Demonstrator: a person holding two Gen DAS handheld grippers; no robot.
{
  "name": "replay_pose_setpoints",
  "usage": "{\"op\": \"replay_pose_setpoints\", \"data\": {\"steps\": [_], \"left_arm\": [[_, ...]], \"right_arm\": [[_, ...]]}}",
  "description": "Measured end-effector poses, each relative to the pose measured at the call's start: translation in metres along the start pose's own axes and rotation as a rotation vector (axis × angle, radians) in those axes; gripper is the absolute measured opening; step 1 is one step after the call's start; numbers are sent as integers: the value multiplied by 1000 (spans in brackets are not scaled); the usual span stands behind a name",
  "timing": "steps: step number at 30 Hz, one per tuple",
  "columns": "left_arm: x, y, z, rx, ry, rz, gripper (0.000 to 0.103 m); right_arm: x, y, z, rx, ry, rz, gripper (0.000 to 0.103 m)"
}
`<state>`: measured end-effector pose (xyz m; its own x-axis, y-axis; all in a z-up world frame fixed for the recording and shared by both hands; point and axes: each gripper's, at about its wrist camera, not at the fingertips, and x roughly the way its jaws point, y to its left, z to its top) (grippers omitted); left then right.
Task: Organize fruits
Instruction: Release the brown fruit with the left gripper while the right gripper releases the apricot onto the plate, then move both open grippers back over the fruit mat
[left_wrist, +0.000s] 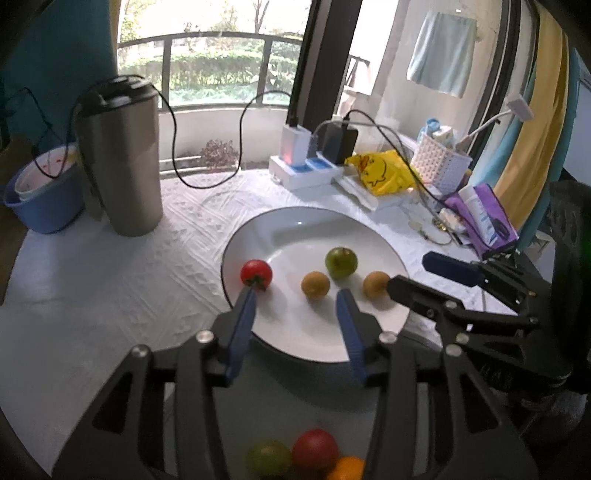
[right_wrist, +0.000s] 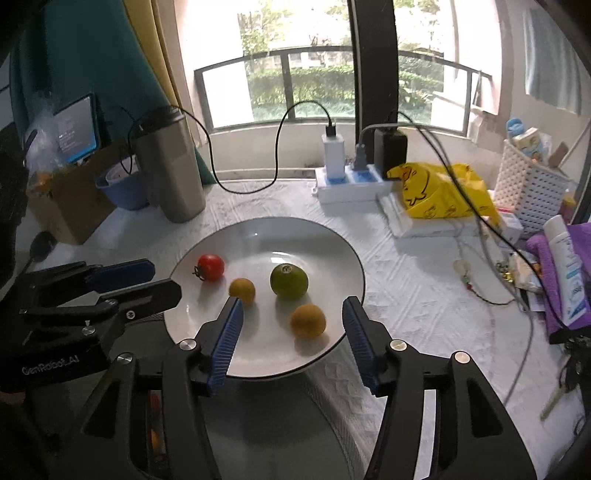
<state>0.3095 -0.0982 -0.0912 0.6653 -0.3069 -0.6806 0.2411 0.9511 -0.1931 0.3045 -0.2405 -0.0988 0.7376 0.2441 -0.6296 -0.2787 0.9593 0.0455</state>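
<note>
A white plate (left_wrist: 314, 229) (right_wrist: 258, 236) holds a red tomato (left_wrist: 256, 273) (right_wrist: 211, 266), a green fruit (left_wrist: 341, 262) (right_wrist: 289, 281) and two small orange fruits (left_wrist: 315, 284) (left_wrist: 375, 284) (right_wrist: 242, 291) (right_wrist: 307, 320). My left gripper (left_wrist: 297, 299) is open and empty over the plate's near rim; its left fingertip is by the tomato. My right gripper (right_wrist: 291, 312) is open and empty, straddling the nearer orange fruit. More fruits (left_wrist: 314, 448) lie below the left gripper, partly hidden.
A steel tumbler (left_wrist: 120, 158) (right_wrist: 171, 166) and blue bowl (left_wrist: 44, 195) stand back left. A power strip with chargers (left_wrist: 306, 166) (right_wrist: 351, 181), yellow bag (left_wrist: 384, 171) (right_wrist: 439, 192), white basket (right_wrist: 532, 184) and purple cloth with bottle (right_wrist: 565, 273) crowd the back right.
</note>
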Motion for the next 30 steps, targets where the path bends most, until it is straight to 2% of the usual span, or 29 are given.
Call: {"op": "replay_pose_setpoints", "data": {"steps": [19,30], "left_arm": [[-83,-14,-34,17,-106,-7,47],[-117,-16,-67,18,-127,-12,47]], "right_arm": [[-88,27,-20,-29,-93,-47,59],[-124,51,-46,-55,-113,-55,59]]}}
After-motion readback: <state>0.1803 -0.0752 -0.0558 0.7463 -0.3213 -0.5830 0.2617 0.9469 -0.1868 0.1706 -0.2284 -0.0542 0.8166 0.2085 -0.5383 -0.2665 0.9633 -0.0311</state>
